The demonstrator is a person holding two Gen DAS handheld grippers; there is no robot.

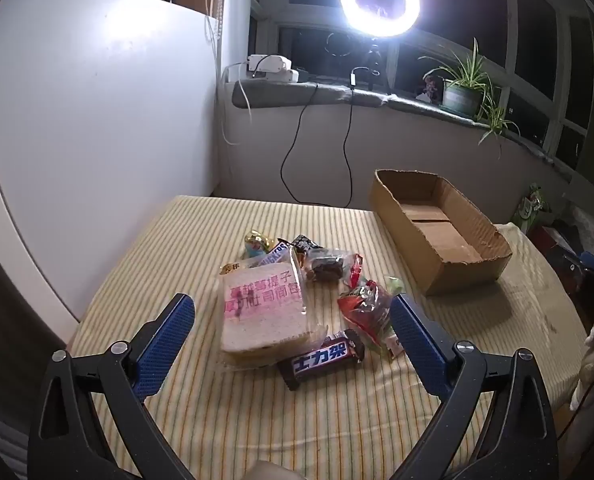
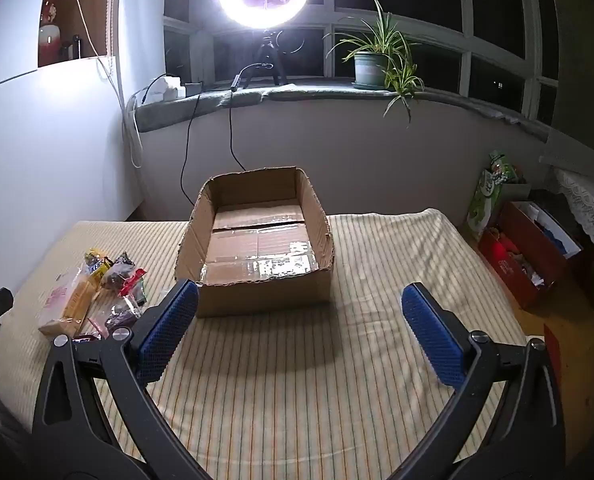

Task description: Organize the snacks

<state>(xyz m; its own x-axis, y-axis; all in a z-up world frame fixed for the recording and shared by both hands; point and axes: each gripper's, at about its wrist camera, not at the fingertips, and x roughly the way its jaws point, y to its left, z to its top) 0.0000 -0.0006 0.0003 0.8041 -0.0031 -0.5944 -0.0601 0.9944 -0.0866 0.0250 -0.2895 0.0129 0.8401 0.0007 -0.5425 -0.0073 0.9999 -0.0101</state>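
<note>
Snacks (image 1: pixel 297 300) lie in a loose pile at the centre of my left wrist view, on the striped cloth (image 1: pixel 177 248). A wrapped sandwich (image 1: pixel 263 312) is the biggest piece, a dark chocolate bar (image 1: pixel 323 358) touches its lower right corner, and a red packet (image 1: pixel 367 312) lies just right of it. My left gripper (image 1: pixel 293 312) hangs over the pile with its jaws spread as wide as they go, holding nothing; the blue pads (image 1: pixel 165 344) flank the pile without touching it. In my right wrist view the cardboard box (image 2: pixel 257 292) sits open and empty at the centre, the pile at the left edge. My right gripper (image 2: pixel 301 304) is likewise fully spread and empty, near the box's front wall.
</note>
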